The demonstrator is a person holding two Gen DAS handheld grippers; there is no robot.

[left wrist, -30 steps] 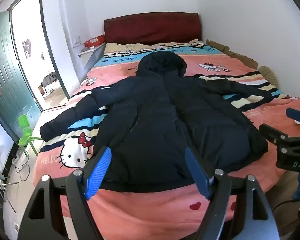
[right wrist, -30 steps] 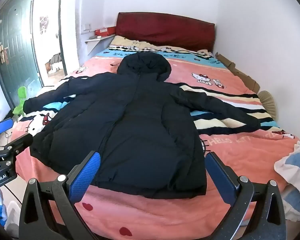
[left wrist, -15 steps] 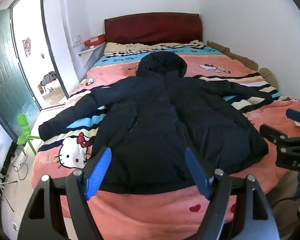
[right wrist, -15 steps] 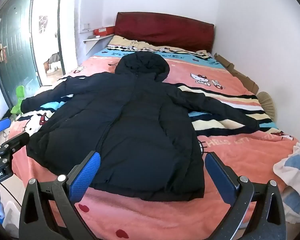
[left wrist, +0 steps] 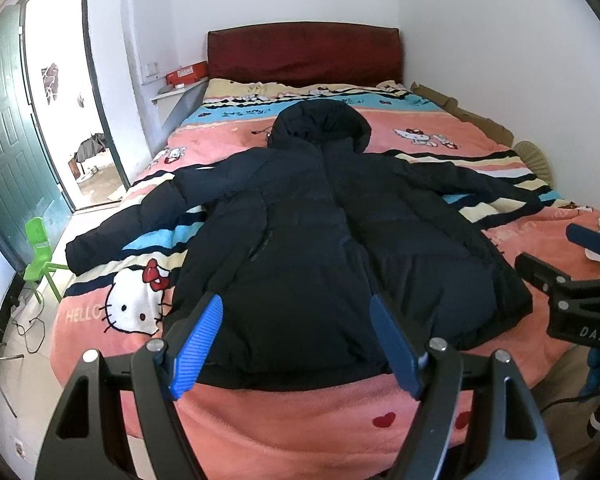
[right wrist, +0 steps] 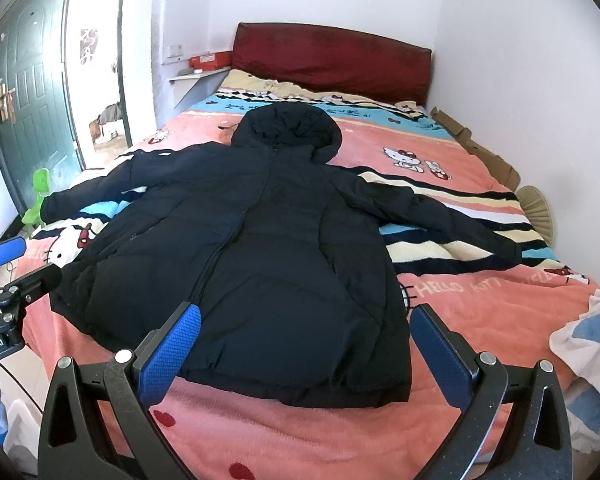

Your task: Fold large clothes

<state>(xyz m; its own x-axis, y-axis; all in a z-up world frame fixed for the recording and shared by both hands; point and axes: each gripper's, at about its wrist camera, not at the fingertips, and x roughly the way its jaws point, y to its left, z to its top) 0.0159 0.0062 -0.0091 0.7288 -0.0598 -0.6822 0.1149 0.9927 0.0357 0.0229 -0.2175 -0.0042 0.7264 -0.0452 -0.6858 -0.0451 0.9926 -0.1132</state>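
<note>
One dark navy hooded puffer coat (left wrist: 320,240) lies spread flat on the bed, front up with its zip closed, hood (right wrist: 286,128) toward the dark red headboard (left wrist: 304,52) and hem toward me at the foot end. Both sleeves are stretched out to the sides, one reaching toward the door edge of the bed, the other toward the wall edge. Under it is a pink Hello Kitty blanket (left wrist: 300,420) with striped bands across the middle.

My left gripper (left wrist: 296,344) hangs just short of the hem, blue pads wide apart and holding nothing. My right gripper (right wrist: 306,350) is likewise spread wide and empty, near the hem's right part, not touching the fabric as far as I can tell.

A white and blue cloth (right wrist: 592,332) sits at the bed's right corner. By the headboard a small shelf carries a red box (left wrist: 186,73). Further left stand a green plastic chair (left wrist: 40,252) and an open green door (left wrist: 8,128). Flattened cardboard (right wrist: 476,152) lies along the wall side of the bed.
</note>
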